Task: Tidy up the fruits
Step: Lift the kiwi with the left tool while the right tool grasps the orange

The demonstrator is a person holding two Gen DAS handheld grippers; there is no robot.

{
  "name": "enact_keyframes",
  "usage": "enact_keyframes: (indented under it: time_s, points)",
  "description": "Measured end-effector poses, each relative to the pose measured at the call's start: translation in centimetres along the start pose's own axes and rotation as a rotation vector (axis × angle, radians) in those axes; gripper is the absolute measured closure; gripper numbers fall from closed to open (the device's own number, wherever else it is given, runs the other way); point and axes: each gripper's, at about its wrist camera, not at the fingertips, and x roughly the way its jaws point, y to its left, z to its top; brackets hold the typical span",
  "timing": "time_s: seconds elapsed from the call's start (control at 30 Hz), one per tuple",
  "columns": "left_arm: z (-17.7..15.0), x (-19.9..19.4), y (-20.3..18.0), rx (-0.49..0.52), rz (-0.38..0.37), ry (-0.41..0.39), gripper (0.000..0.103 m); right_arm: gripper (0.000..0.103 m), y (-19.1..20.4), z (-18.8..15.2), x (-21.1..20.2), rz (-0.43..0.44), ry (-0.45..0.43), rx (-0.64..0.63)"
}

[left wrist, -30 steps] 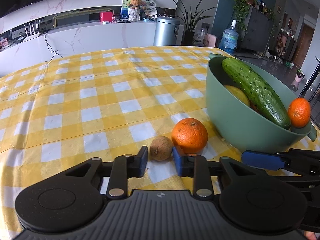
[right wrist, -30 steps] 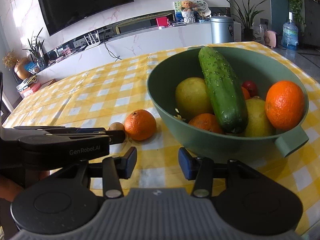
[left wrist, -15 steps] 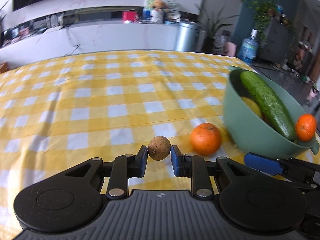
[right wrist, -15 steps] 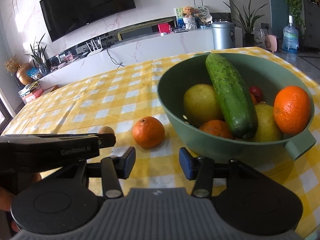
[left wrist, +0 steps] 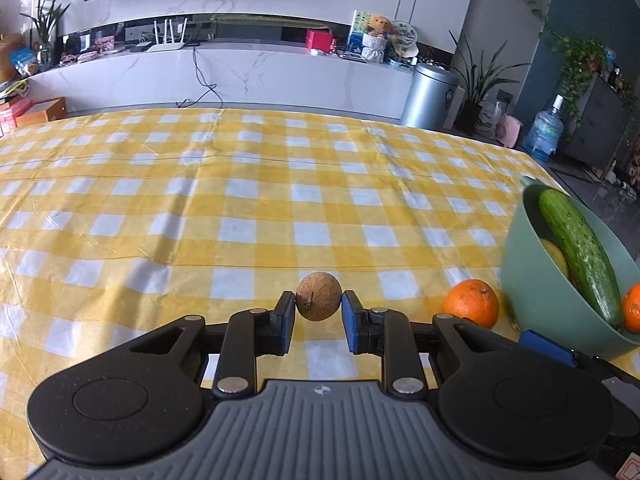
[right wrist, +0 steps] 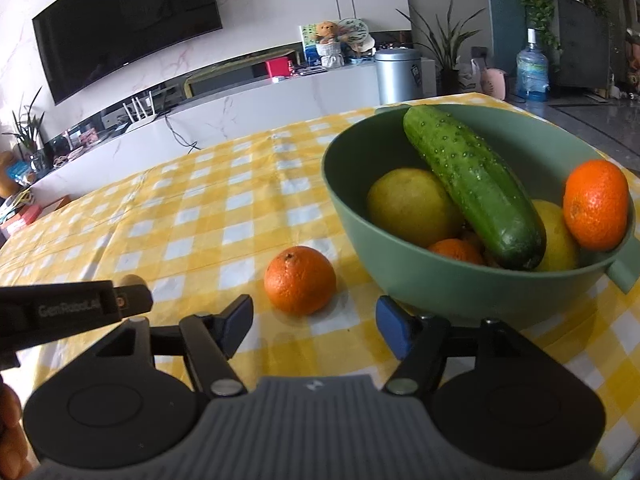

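Note:
My left gripper is shut on a small brown round fruit and holds it above the checked cloth. An orange lies on the cloth to its right, next to a green bowl. In the right wrist view the same orange lies just ahead of my open, empty right gripper. The green bowl holds a cucumber, yellow fruits and oranges. The left gripper shows at the left with the brown fruit peeking behind it.
A yellow and white checked tablecloth covers the table. The bowl has a handle on its near right side. Behind the table are a white counter, a metal bin and a water bottle.
My left gripper closed on the brown fruit and lifted it off the cloth, swinging left away from the bowl. My right gripper has moved closer to the loose orange and its fingers stand wider apart.

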Motion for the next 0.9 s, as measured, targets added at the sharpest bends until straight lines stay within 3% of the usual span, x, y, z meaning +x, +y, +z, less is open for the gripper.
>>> enact_keyframes:
  time_s: [0.4,0.53,0.63,0.9]
  points:
    - [0.2,0.6,1.0,-0.035,0.006,0.004,0.075,0.038,1.5,0.2,1.3,-0.067,-0.048,0.075]
    - [0.2,0.8,1.0,-0.040,0.000,0.009,0.075,0.055,2.1,0.3,1.8,-0.061,-0.063,0.069]
    - [0.2,0.9,1.1,-0.044,-0.005,0.011,0.075,0.060,2.0,0.3,1.9,-0.062,-0.066,0.064]
    - [0.1,0.7,1.1,-0.043,-0.015,0.014,0.075,0.061,2.1,-0.1,1.4,0.024,-0.047,0.000]
